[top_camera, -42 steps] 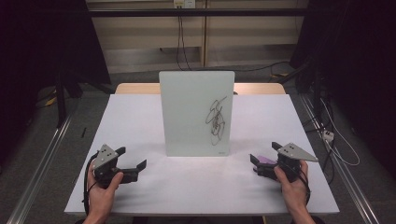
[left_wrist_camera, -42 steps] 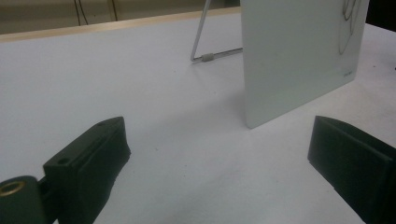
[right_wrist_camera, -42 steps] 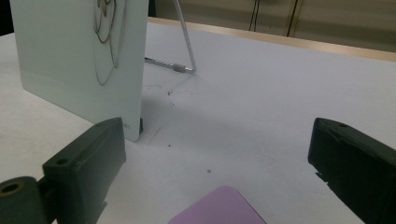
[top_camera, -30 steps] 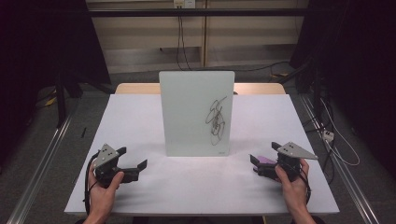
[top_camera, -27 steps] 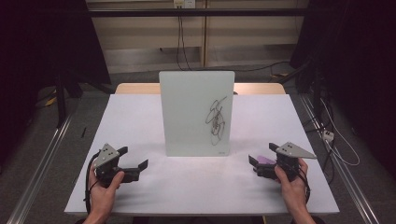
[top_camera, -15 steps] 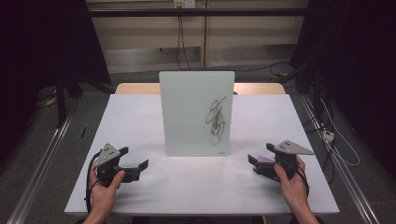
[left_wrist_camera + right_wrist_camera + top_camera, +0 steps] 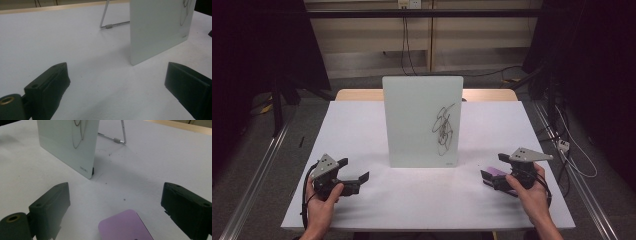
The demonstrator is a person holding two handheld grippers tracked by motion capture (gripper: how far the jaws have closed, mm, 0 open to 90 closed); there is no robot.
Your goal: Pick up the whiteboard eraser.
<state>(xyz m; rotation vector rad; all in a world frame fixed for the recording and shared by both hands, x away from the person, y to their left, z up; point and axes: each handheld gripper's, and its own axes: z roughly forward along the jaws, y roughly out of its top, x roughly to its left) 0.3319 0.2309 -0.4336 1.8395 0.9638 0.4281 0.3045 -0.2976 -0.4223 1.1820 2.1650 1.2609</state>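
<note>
The right gripper (image 7: 490, 178), jaws spread and just reopening, straddles a purple eraser (image 7: 125, 226) unpinched. The scribbled whiteboard (image 7: 422, 120) awaits; pinching the eraser likely comes next. The left gripper (image 7: 357, 179) rests spread and empty.

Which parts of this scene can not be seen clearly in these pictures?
- Purple object: right gripper view, cut off by the bottom edge; high view, partly behind the right hand-held gripper, so what it is stays unclear.
- Scribble on the white board: cut off by the top edge in both gripper views.
- Small print on the board's corner: too small to read.

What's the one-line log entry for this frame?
left gripper: open, empty | right gripper: open over purple eraser | board: upright, scribbled
</note>
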